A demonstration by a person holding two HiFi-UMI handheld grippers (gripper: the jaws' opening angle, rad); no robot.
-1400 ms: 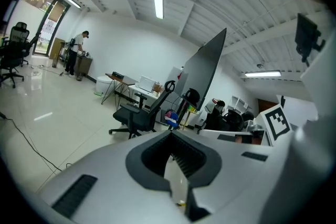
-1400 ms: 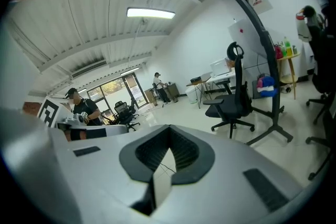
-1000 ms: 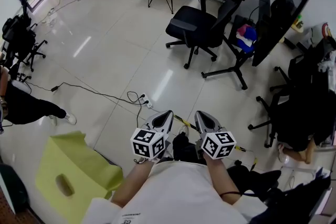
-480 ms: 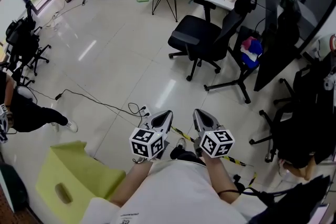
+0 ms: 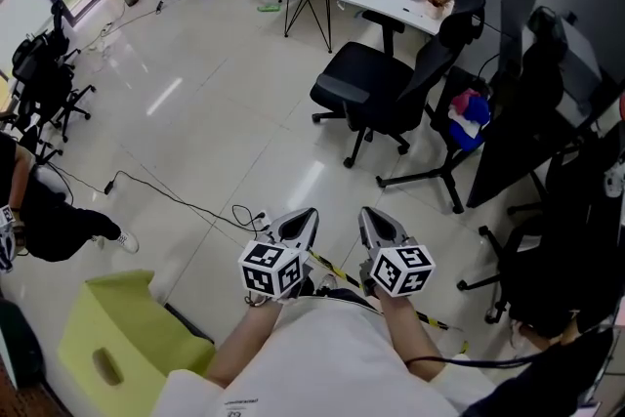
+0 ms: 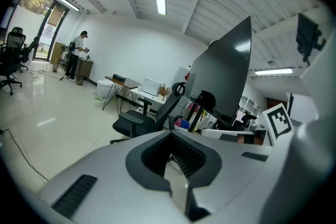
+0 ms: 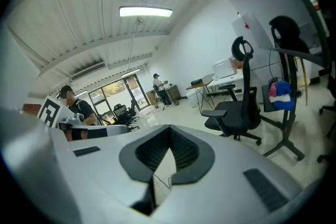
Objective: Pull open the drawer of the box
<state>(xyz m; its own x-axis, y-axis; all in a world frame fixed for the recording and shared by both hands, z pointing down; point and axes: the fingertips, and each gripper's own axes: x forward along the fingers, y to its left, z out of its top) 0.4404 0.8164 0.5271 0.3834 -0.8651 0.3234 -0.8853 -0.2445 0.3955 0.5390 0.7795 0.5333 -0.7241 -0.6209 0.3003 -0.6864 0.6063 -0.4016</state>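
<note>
Hovering over the tiled floor, my left gripper and right gripper sat side by side, both clenched shut, empty.

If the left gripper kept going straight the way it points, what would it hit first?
Probably the black office chair, which stands in line beyond the left gripper's closed tips; depth is unclear.

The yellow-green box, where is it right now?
In the head view the box sits on the floor at lower left, left of the left gripper and below the person at the left edge.
</note>
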